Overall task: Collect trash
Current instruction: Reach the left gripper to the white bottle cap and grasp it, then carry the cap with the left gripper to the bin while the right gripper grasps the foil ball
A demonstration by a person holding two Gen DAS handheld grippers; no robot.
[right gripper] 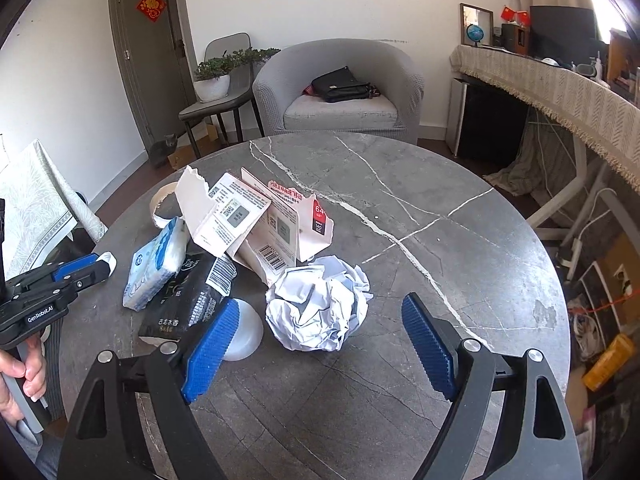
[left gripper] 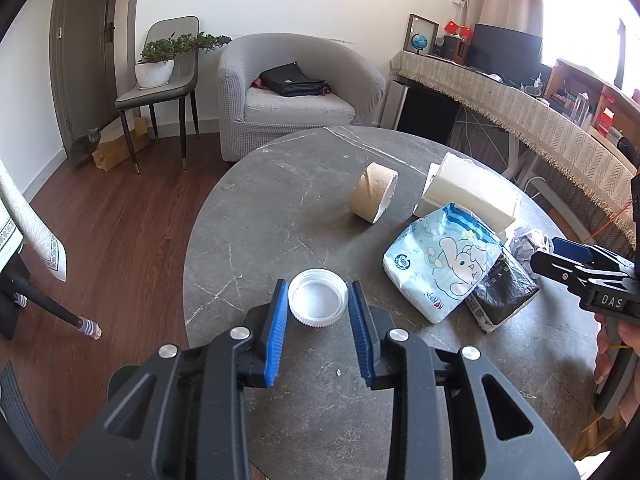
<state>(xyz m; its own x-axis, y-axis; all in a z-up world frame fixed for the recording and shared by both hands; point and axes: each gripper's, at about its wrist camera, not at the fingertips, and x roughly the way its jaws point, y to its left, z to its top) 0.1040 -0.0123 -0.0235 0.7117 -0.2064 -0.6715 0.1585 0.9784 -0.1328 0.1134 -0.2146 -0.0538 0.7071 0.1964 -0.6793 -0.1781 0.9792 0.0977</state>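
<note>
A white plastic lid (left gripper: 318,298) lies on the grey marble table (left gripper: 304,216), just ahead of my left gripper (left gripper: 319,295), between its open blue pads; touching cannot be told. A tape roll (left gripper: 373,193), a blue tissue pack (left gripper: 440,258), a black packet (left gripper: 500,292) and torn white packaging (left gripper: 468,190) lie further right. My right gripper (right gripper: 320,314) is wide open around a crumpled paper ball (right gripper: 318,306), not touching it. A white round object (right gripper: 244,332) sits by its left pad. Torn cards (right gripper: 256,220) stand behind.
A grey armchair (left gripper: 296,92) with a black bag stands beyond the table. A chair with a potted plant (left gripper: 160,60) and a grey cat (left gripper: 86,146) are at the far left. A cloth-covered desk (right gripper: 560,84) runs along the right.
</note>
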